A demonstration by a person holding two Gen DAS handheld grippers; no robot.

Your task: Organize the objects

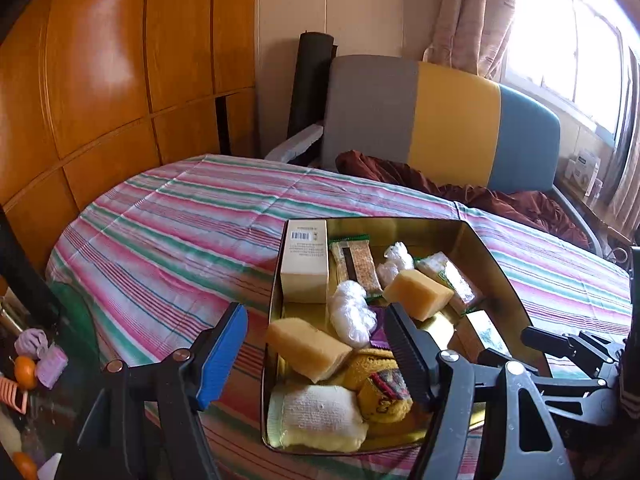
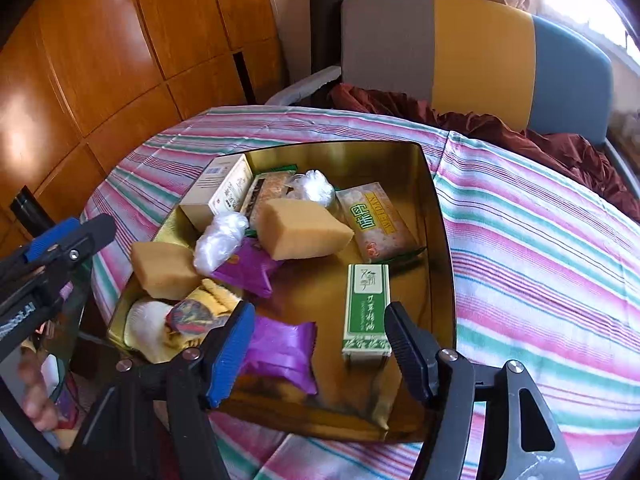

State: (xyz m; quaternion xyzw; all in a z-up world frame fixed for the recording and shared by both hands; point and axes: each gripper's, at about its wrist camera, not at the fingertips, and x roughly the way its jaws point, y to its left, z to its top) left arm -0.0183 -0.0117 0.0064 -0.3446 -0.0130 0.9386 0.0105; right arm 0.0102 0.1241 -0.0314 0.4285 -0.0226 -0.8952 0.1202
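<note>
Striped bedspread (image 1: pixel 168 216), wooden wardrobe (image 1: pixel 100 80), grey-yellow-blue chair (image 1: pixel 452 120), maroon cloth (image 1: pixel 500 196) crumpled beside chair, curtain (image 1: pixel 468 12) by window (image 1: pixel 568 40)

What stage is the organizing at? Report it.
Done: the gold tin on the striped cloth holds sponges, boxes and packets. In hand: nothing; left gripper and right gripper are open. Left: cannot tell; small items lie beside the table.

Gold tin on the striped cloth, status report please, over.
Left gripper open, empty, over the tin's near-left corner. Right gripper open, empty, above the green box. Gold tin packed: sponges, purple packets, boxes. Nothing blocking.
</note>
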